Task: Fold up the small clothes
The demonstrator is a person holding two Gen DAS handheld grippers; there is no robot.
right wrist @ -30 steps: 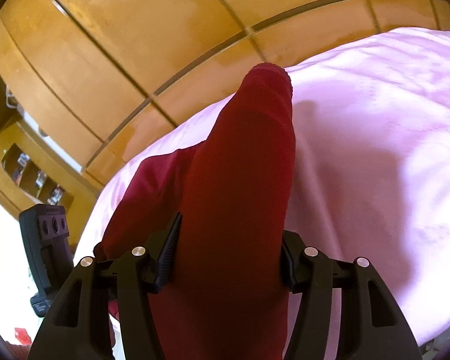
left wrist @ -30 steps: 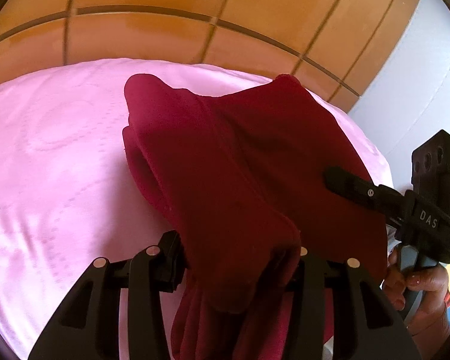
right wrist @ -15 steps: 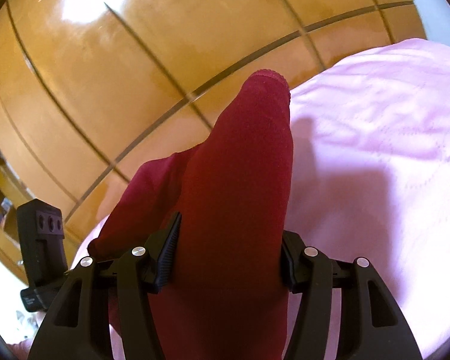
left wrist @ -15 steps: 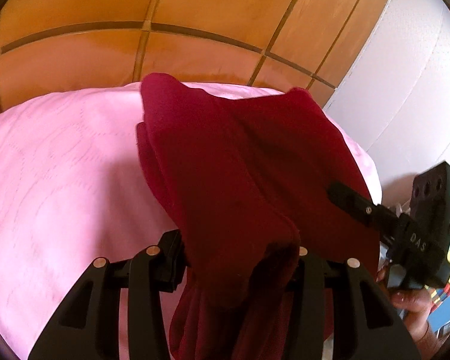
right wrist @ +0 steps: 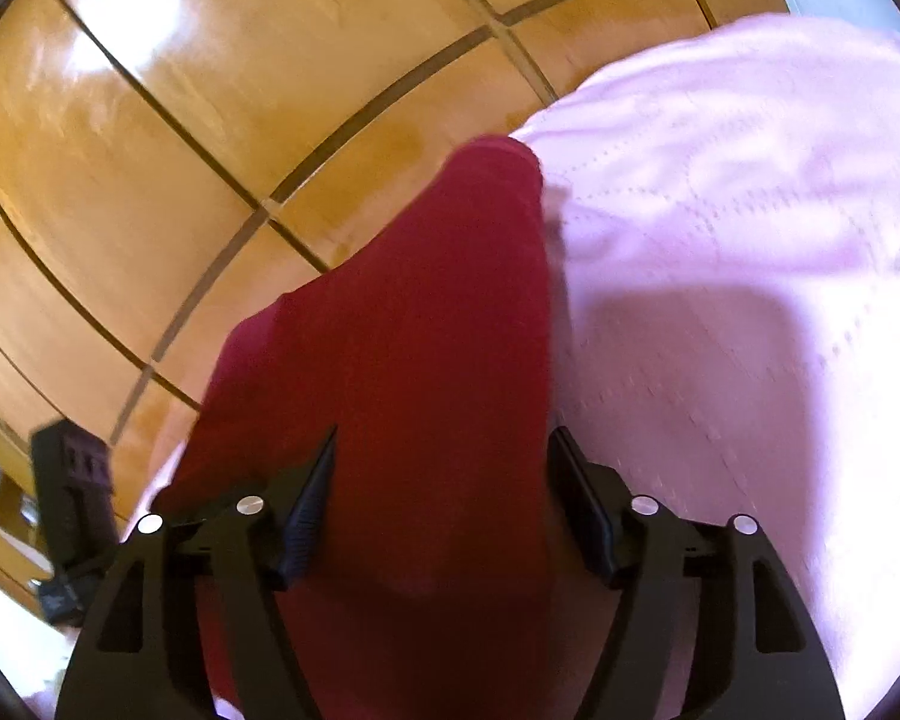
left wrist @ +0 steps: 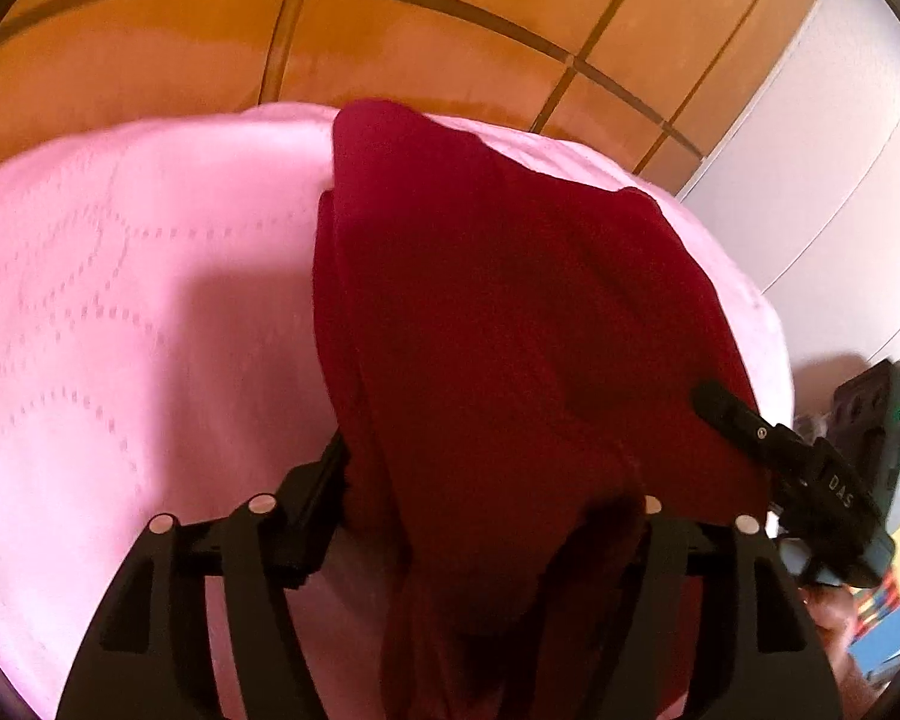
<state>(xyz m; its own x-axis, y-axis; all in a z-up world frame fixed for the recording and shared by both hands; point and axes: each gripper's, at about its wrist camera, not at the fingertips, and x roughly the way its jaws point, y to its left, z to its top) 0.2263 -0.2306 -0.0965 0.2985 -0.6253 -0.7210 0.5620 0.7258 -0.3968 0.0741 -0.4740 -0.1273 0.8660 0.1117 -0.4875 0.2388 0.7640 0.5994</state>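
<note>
A dark red garment (left wrist: 510, 312) hangs between both grippers above a pink quilted bed cover (left wrist: 120, 312). My left gripper (left wrist: 480, 480) is shut on one bunched end of it; the cloth drapes over the jaws and hides the fingertips. My right gripper (right wrist: 444, 480) is shut on the other end of the garment (right wrist: 426, 348), which stretches away from it as a long red band. The right gripper also shows at the right edge of the left wrist view (left wrist: 810, 480), pinching the cloth.
A wooden panelled headboard (left wrist: 390, 42) stands behind the bed; it also shows in the right wrist view (right wrist: 210, 120). A white wall (left wrist: 840, 150) is at the right. The pink bed cover (right wrist: 750, 300) fills the right of the right wrist view.
Both grippers have lifted and swung with the garment; the headboard now fills more of both views. The garment stays gripped at both ends.
</note>
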